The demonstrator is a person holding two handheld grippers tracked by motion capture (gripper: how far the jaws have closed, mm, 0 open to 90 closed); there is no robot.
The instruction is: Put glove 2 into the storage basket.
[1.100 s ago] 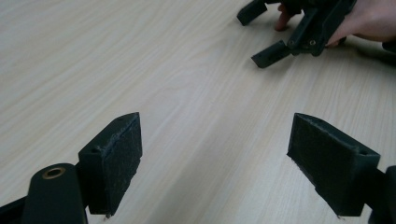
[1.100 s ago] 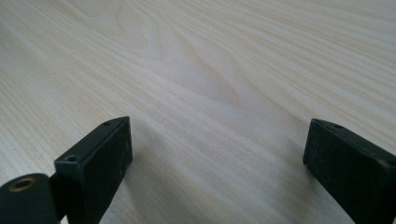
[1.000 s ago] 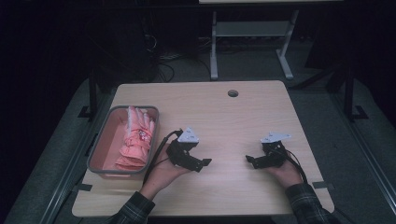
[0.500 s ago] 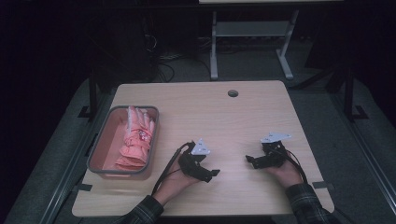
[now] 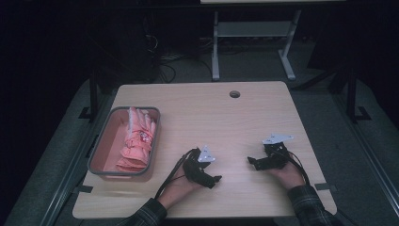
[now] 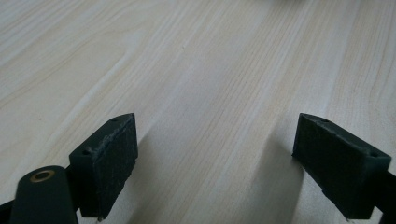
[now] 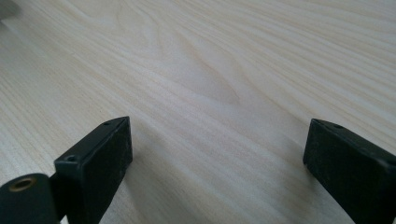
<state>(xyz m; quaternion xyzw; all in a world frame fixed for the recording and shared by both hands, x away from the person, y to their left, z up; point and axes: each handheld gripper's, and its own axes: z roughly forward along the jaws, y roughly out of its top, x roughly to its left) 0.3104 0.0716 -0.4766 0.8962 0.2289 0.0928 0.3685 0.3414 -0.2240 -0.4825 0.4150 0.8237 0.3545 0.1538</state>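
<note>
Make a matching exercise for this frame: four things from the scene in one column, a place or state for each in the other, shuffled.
Things:
1. pink gloves
2. grey tray
3. left gripper
4. round cable hole

Places or states:
A. near the table's far edge
B. jaws open over bare wood, nothing between them
C. lying inside the tray
D. at the table's left side

Pairs: 1-C, 2-D, 3-B, 4-A

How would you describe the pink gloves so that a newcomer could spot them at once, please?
Start at the wooden table and look to its left edge, where a grey tray sits. The gloves lie bundled inside it, the one pink thing on the table.
</note>
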